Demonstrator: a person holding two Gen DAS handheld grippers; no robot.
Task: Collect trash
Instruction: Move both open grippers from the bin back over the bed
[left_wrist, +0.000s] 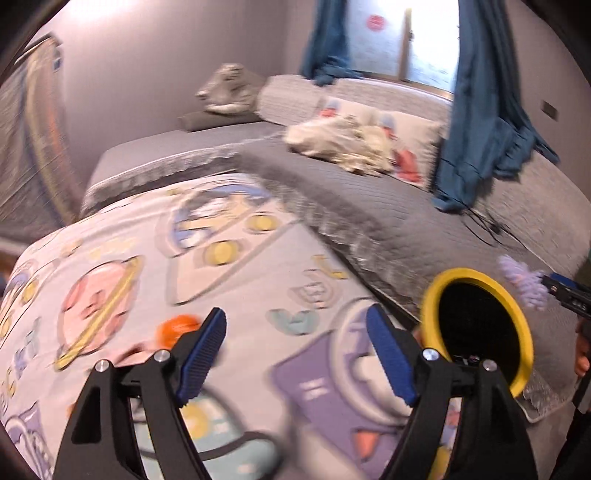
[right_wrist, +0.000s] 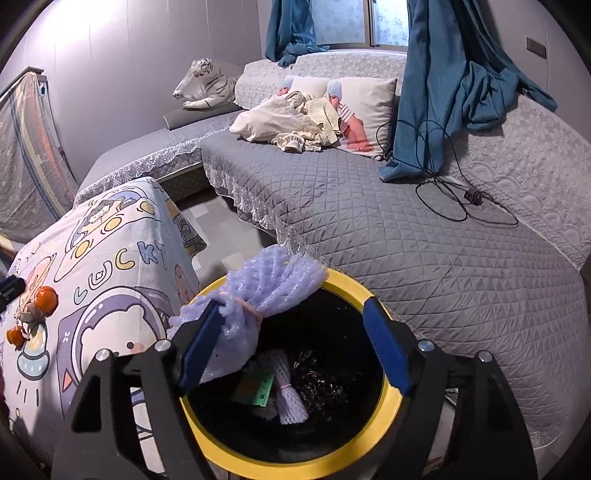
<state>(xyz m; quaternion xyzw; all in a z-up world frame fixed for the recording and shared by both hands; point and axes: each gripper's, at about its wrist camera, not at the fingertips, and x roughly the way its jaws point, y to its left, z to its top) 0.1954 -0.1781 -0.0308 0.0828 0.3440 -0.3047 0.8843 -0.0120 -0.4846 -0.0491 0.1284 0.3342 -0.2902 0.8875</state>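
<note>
— Hanging against the inner face of one finger (right_wrist: 201, 350) of the right gripper (right_wrist: 295, 347), that lilac foam net (right_wrist: 258, 291) hasn't dropped yet, has it?

— No. The jaws stand wide apart and the far pad is well clear of it, so nothing is pinching it; it just clings to the one pad, its bunched end lying over the yellow rim of the trash bin (right_wrist: 347, 284). I'd call that let go, not held.

— Where's the bin from there?

— Directly beneath the right gripper's fingers, mouth open. Inside I can see a white foam net (right_wrist: 290, 397) and a green slip of paper (right_wrist: 255, 386) on dark scraps.

— So how would you finish this well?

— My judgement: keep the gripper over the middle of the opening and give it a small shake or tilt, so the net slides off the pad inward. The part draped on the rim could tip it outside otherwise.

— And the left gripper (left_wrist: 295, 354)?

— Spread open too, nothing between its fingers. It hangs over the cartoon-print cloth (left_wrist: 122, 236); the picture is blurred.

— Next piece?

— Probably the orange bits (left_wrist: 177, 328), just ahead of its left finger on the cloth. Approach low and close only once they sit between the pads.
</note>
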